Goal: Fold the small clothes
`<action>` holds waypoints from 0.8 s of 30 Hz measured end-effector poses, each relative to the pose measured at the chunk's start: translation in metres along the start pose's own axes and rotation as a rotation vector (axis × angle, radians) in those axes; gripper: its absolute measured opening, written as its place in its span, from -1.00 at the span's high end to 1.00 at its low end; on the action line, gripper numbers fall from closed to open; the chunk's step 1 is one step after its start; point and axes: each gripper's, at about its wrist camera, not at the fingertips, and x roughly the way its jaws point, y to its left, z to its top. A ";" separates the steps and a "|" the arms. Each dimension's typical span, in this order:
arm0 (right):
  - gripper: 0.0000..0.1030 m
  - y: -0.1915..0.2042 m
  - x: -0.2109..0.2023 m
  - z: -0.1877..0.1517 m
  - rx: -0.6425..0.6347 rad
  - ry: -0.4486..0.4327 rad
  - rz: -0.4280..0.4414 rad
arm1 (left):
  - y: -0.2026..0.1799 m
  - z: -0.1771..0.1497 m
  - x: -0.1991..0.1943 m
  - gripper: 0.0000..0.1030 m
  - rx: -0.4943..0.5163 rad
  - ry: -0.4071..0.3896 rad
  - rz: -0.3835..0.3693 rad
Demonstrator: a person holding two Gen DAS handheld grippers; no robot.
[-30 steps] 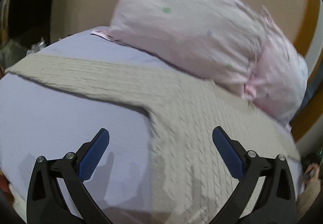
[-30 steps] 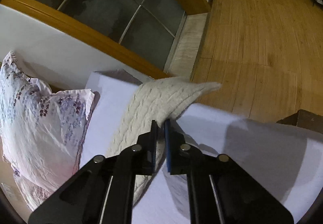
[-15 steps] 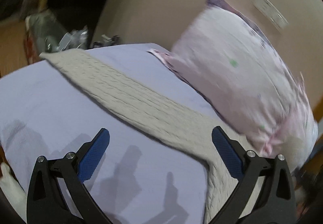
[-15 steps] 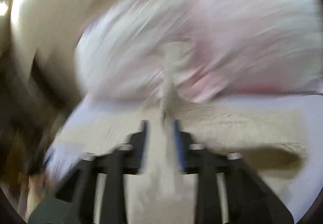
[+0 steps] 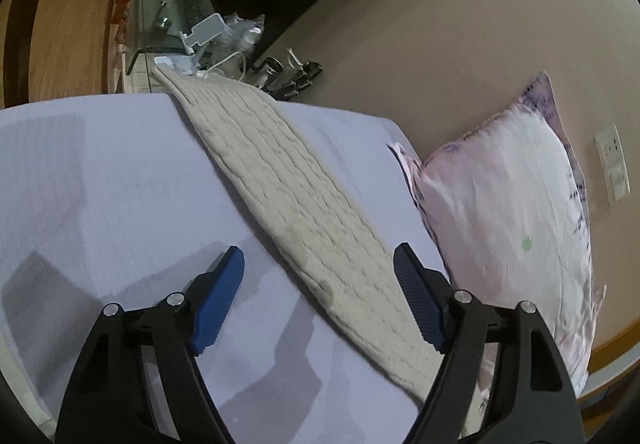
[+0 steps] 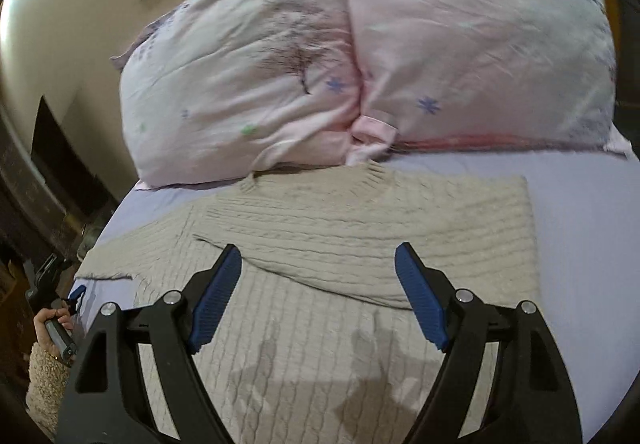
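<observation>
A beige cable-knit sweater (image 6: pixel 360 244) lies flat on a lavender bed sheet (image 6: pixel 580 236), with one sleeve folded across its body. In the left wrist view its other sleeve (image 5: pixel 288 180) stretches straight out toward the far edge of the bed. My left gripper (image 5: pixel 318 284) is open and empty, just above that sleeve near the sweater's body. My right gripper (image 6: pixel 318 284) is open and empty, above the sweater's lower body.
Two pink floral pillows (image 6: pixel 360 52) lie against the headboard behind the sweater; one shows in the left wrist view (image 5: pixel 512 228). A cluttered bedside surface (image 5: pixel 224 48) with cables and small items stands beyond the sleeve's end. The sheet (image 5: pixel 100 184) lies bare left of the sleeve.
My right gripper carried the right sleeve over onto the sweater's body, let go and opened. My left gripper swung left along the outstretched left sleeve, staying open.
</observation>
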 end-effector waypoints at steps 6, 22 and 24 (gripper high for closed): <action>-0.53 0.000 0.005 -0.005 0.006 0.016 0.003 | -0.001 0.004 0.002 -0.53 0.008 0.006 0.002; -0.57 -0.036 -0.014 -0.015 0.071 -0.014 -0.034 | -0.011 0.041 0.027 0.87 -0.020 -0.003 0.022; -0.57 -0.049 -0.021 -0.016 0.088 -0.030 -0.051 | -0.065 0.027 0.017 0.87 0.121 -0.007 -0.074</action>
